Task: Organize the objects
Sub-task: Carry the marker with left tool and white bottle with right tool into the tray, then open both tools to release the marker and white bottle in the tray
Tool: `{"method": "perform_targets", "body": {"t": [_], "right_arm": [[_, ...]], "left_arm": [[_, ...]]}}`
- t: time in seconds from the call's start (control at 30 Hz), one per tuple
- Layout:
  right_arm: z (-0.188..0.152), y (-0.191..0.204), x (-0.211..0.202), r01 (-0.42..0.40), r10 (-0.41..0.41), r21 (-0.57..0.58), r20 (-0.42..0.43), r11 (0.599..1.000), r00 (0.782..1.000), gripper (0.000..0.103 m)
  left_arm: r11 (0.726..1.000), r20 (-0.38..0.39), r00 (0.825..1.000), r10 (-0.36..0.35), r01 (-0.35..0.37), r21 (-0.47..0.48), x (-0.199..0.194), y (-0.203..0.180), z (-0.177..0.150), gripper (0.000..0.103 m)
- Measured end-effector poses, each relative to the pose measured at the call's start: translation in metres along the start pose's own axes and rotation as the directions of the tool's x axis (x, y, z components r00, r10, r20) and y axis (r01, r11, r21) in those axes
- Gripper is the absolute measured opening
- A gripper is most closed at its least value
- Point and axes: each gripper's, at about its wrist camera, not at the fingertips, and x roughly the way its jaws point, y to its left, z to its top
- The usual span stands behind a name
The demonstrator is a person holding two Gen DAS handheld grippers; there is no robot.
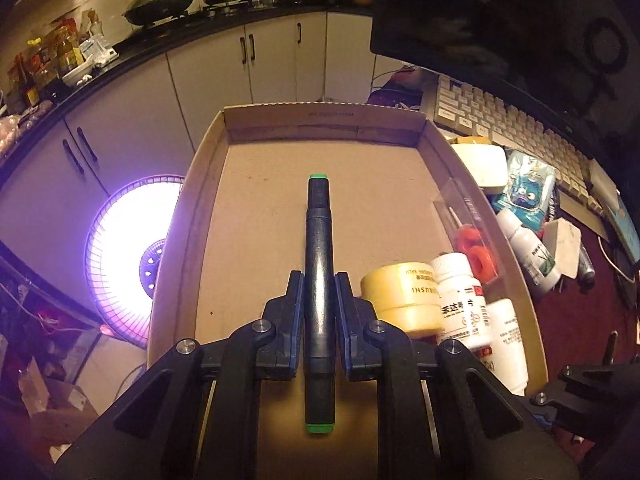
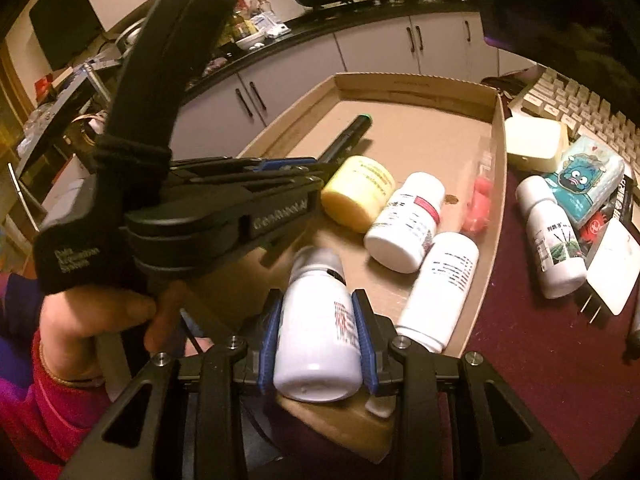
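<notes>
My left gripper [image 1: 319, 284] is shut on a black marker with green ends [image 1: 318, 240], held lengthwise over the bare floor of a shallow cardboard tray [image 1: 256, 216]. In the right wrist view the same left gripper [image 2: 320, 168] and marker [image 2: 352, 130] reach into the tray [image 2: 498, 152] from the left. My right gripper [image 2: 318, 304] is shut on a white pill bottle [image 2: 318, 344] above the tray's near edge. Inside the tray lie a yellow jar [image 2: 356, 192], two white bottles [image 2: 404, 220] [image 2: 440, 288] and a clear box with an orange item [image 2: 478, 204].
On the dark red tabletop right of the tray lie a white bottle [image 2: 554, 240], a tissue pack with a blue cartoon [image 2: 588, 184], a cream case [image 2: 532, 142], a white plug [image 2: 608, 264] and a keyboard [image 2: 576, 104]. A glowing heater [image 1: 128, 256] stands left of the tray.
</notes>
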Motion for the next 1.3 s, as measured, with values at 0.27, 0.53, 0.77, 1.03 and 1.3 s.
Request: {"method": "perform_targets", "body": {"t": [0.27, 0.53, 0.77, 1.03, 1.3], "right_arm": [[-0.005, 0.005, -0.006, 0.018, -0.018, -0.001, 0.031, 1.0, 0.999, 0.035], [-0.008, 0.003, -0.024, 0.023, -0.023, 0.006, 0.075, 1.0, 0.997, 0.035], [-0.024, 0.002, -0.06, 0.052, -0.053, 0.013, 0.14, 0.999, 0.989, 0.046], [-0.053, -0.024, -0.107, 0.079, -0.097, 0.094, 0.214, 0.992, 0.972, 0.065], [-0.095, -0.064, -0.156, 0.135, -0.202, 0.25, 0.263, 0.959, 0.943, 0.081]], "left_arm": [[1.0, 0.003, 1.0, 0.023, -0.023, 0.011, -0.001, -0.002, -0.001, 0.014], [0.999, 0.027, 0.999, 0.044, -0.045, 0.023, -0.012, -0.008, -0.003, 0.015], [0.997, 0.052, 0.996, 0.069, -0.07, 0.022, -0.022, -0.015, -0.004, 0.019], [0.996, 0.092, 0.992, 0.085, -0.085, -0.002, -0.037, -0.015, -0.005, 0.06], [0.998, 0.093, 0.995, 0.042, -0.038, -0.045, -0.051, -0.017, -0.008, 0.077]]}}
